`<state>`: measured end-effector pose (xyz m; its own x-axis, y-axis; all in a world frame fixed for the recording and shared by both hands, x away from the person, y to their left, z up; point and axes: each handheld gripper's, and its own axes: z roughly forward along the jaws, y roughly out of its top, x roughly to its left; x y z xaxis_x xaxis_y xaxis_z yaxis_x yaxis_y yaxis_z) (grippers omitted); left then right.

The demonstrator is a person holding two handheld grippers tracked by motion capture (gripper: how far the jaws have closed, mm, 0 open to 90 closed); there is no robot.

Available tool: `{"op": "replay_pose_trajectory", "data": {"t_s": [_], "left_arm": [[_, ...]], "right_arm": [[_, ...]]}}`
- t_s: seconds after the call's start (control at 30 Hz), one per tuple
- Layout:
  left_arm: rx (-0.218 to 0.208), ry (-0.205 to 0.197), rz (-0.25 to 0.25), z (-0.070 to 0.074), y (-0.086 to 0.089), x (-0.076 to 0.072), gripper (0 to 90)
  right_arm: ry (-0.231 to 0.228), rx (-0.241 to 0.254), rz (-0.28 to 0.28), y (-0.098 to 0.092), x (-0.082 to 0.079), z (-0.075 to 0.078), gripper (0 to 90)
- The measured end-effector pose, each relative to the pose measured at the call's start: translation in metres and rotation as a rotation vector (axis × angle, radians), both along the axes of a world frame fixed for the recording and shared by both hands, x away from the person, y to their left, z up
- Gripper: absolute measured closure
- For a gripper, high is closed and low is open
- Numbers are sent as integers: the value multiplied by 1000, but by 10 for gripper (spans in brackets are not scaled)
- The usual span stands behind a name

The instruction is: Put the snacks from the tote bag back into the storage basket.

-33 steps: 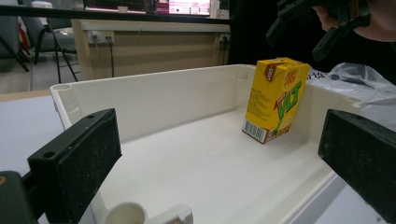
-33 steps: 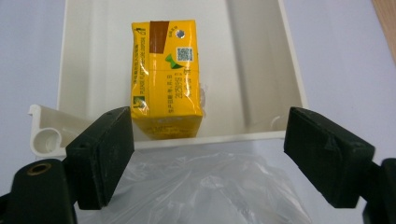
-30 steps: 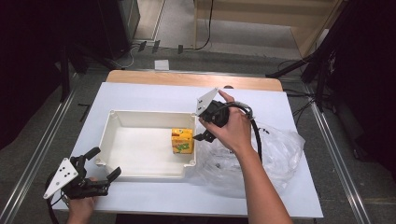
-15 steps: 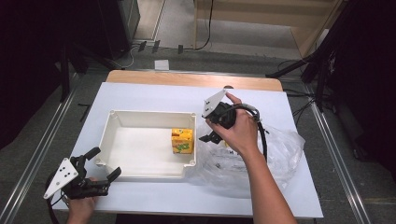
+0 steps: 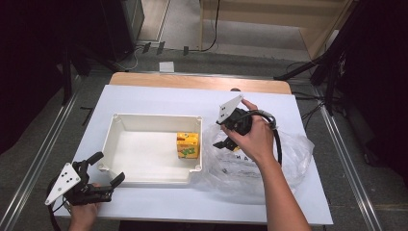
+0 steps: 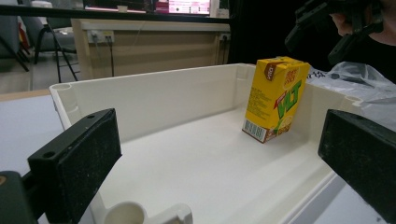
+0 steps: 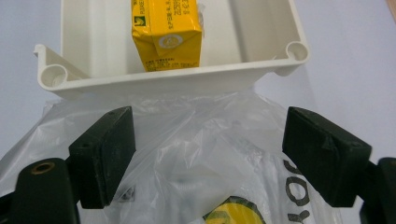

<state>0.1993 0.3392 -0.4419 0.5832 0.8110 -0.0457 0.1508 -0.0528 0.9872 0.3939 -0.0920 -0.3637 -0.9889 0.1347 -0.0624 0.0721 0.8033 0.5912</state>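
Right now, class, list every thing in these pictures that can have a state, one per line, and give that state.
White tray: open-topped, flat on the table, holding one carton.
Yellow drink carton: upright inside the tray by its right wall, sealed.
Clear plastic bag: crumpled, lying against the tray's right side, something inside.
Left gripper: open, empty, at the tray's near left corner.
Right gripper: open, empty, over the bag.

— What's inside the clear plastic bag point(image 7: 196, 154)?
— Hard to say: a yellow label and some lettering, both cut off at the bottom edge.
— And the yellow carton point(image 7: 166, 32)?
— Its far end runs past the top edge.
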Motion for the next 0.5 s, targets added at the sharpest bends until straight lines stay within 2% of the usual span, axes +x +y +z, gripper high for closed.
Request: {"op": "replay_pose_trajectory", "data": {"t_s": [0.5], "left_arm": [[5,1,-2,0,0,0,0]], "right_arm": [[3,19,-32,-18,-3,-7,183]]}}
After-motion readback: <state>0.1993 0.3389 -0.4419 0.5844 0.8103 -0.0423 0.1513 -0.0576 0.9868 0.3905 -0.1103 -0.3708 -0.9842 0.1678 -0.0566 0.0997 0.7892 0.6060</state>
